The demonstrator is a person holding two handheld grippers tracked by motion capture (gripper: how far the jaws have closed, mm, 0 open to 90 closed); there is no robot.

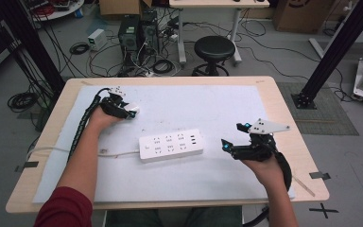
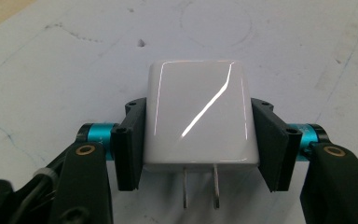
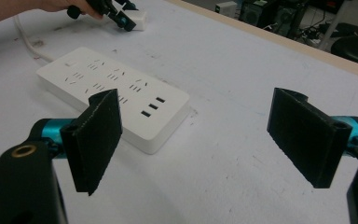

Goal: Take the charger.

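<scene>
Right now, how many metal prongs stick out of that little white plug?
2. Both prongs stick out side by side from the white plug, pointing back between the left gripper jaws clamping it.

White charger (image 2: 198, 116), prongs exposed, white power strip (image 1: 171, 145)

No readable text, label, brand or number on anything in these views.
</scene>
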